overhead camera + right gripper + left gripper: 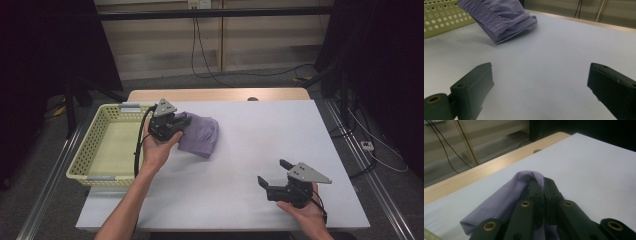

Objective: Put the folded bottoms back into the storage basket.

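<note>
- At the left edge of the worktop (240, 165) a pale yellow perforated basket (95, 150) hangs partly over the side; its inside looks bare in the high view.
- Just right of the basket's far right corner, the left gripper (186, 120) is clamped tight on a folded lilac cloth (200, 134), with the person's left hand (159, 145) beneath the gripper body.
- The cloth sits near the worktop's far left part. Its long axis runs from the pinched end down and to the right, toward the middle of the worktop.
- In the left gripper view the two black jaws stand close together with a bunched fold of cloth (524, 176) between the tips; fabric drapes down the left of the jaws.
- The right gripper view shows the cloth (499, 20) hanging tilted, its lower corner at or just above the surface, with a gathered, ribbed band along one edge.
- The middle and far right of the worktop are bare white, leaving wide room on that side.
- Near the worktop's near right corner, the right gripper (272, 177) rests in the person's right hand (307, 212), jaws spread wide with nothing between them, pointing left, well apart from the cloth.
- Beyond the worktop's far edge the high view shows a strip of wooden table (215, 95) and floor cables (210, 70).
</note>
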The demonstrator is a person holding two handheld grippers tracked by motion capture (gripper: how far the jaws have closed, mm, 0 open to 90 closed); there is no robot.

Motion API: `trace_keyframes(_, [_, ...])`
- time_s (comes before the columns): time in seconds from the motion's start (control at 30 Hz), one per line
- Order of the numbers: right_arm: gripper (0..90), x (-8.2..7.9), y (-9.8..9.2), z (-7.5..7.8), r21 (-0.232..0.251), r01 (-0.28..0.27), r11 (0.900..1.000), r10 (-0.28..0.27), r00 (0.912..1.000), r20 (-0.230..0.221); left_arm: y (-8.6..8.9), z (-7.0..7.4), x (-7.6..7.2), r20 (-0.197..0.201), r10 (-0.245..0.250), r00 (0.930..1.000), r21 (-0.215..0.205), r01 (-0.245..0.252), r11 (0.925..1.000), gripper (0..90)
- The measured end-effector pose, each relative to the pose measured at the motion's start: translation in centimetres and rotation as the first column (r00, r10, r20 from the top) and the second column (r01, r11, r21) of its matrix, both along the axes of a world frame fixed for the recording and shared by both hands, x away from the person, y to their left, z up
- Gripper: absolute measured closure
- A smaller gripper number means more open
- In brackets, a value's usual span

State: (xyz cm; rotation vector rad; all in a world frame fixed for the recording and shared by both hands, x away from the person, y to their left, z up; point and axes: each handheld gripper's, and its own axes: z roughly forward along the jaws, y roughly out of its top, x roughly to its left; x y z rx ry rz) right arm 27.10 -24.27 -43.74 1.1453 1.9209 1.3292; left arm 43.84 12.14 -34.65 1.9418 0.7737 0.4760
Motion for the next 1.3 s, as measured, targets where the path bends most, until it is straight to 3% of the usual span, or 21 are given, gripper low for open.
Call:
trace_keyframes(0.23, [6.0, 0.1, 0.0, 0.0, -0.003, -0.003, 1.0, 0.003, 1.0, -0.001, 0.0, 1.4, -0.9, 0.045, 0.004, 0.999, -0.003, -0.003, 1.0, 86.6])
trace_keyframes(0.5, [5.9, 0.1, 0.0, 0.0, -0.003, -0.004, 1.0, 0.004, 1.0, 0.001, 1.2, 2.2, -0.9, 0.049, 0.015, 0.9987, -0.04, -0.013, 0.9991, 86.6])
trace_keyframes(0.6, [6.0, 0.1, 0.1, 0.0, -0.004, -0.004, 1.0, 0.004, 1.0, 0.002, 1.6, 2.5, -1.0, 0.047, 0.045, 0.9979, -0.044, -0.043, 0.9981, 86.6])
trace_keyframes(0.9, [5.9, 0.1, 0.1, 0.0, -0.006, -0.005, 1.0, 0.005, 1.0, 0.003, 3.0, 3.9, -1.5, 0.08, 0.065, 0.9947, -0.077, -0.059, 0.9953, 86.6])
trace_keyframes(1.17, [5.9, 0.1, 0.1, 0.0, -0.006, -0.006, 1.0, 0.006, 1.0, 0.001, 3.8, 5.0, -2.1, 0.134, 0.08, 0.9878, -0.056, -0.073, 0.9957, 86.6])
trace_keyframes(1.3, [5.9, 0.1, 0.1, 0.0, -0.006, -0.006, 1.0, 0.006, 1.0, 0.001, 4.0, 5.3, -2.3, 0.138, 0.081, 0.9871, -0.071, -0.072, 0.9949, 86.6])
